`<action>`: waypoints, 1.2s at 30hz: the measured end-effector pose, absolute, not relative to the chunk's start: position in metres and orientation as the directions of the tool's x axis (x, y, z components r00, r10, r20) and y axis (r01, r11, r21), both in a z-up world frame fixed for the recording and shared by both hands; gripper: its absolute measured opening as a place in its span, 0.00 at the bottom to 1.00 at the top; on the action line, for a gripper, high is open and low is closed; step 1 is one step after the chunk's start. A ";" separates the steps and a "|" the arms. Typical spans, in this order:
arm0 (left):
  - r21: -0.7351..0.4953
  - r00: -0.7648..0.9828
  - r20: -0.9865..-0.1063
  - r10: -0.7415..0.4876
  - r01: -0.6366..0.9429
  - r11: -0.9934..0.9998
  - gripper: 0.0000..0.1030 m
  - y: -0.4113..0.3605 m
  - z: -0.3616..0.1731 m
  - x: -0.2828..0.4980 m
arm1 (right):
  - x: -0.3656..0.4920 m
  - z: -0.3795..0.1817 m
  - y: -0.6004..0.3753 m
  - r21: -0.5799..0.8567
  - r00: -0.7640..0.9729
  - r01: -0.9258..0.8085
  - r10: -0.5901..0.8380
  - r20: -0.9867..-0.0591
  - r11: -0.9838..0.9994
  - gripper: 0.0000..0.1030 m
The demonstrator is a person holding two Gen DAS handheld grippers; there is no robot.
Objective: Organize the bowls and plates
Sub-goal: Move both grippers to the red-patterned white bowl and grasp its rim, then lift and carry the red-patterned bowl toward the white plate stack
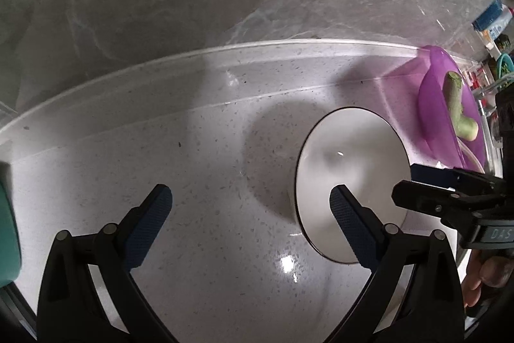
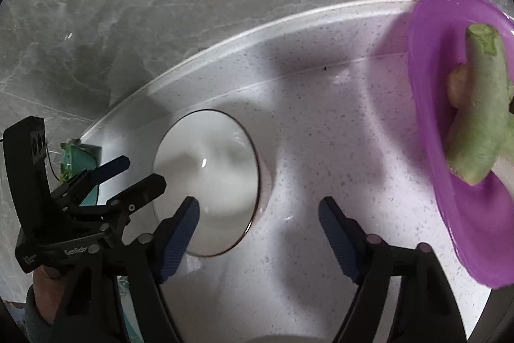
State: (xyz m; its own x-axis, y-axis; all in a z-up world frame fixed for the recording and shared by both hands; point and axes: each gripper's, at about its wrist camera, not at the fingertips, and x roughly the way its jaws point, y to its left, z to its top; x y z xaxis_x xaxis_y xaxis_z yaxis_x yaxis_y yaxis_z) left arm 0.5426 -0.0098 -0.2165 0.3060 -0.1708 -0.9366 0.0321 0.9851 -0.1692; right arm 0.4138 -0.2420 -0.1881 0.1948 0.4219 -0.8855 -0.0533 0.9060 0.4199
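Both claws hang spread and empty, the left gripper (image 1: 250, 224) with the white bowl (image 1: 350, 182) at its right finger, the right gripper (image 2: 258, 233) with it at its left, the purple bowl (image 2: 459, 134) farther right, so sorting looks barely begun.

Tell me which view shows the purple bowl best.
The right wrist view: the purple bowl fills its right side, with green vegetable pieces clear inside. The left wrist view shows it small and squeezed against the right edge.
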 end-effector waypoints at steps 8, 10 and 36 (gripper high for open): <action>-0.163 0.259 -0.951 -0.167 0.036 0.986 0.96 -0.019 -0.241 0.549 | 0.422 -0.205 -0.237 0.414 0.138 -0.041 0.415 -0.899 0.909 0.43; -0.135 0.271 -0.952 -0.144 0.053 0.989 0.95 -0.025 -0.240 0.550 | 0.423 -0.208 -0.237 0.417 0.129 -0.030 0.417 -0.900 0.908 0.33; -0.272 0.215 -0.934 -0.284 0.084 0.959 0.13 -0.060 -0.264 0.559 | 0.433 -0.210 -0.234 0.433 0.119 -0.050 0.436 -0.892 0.900 0.16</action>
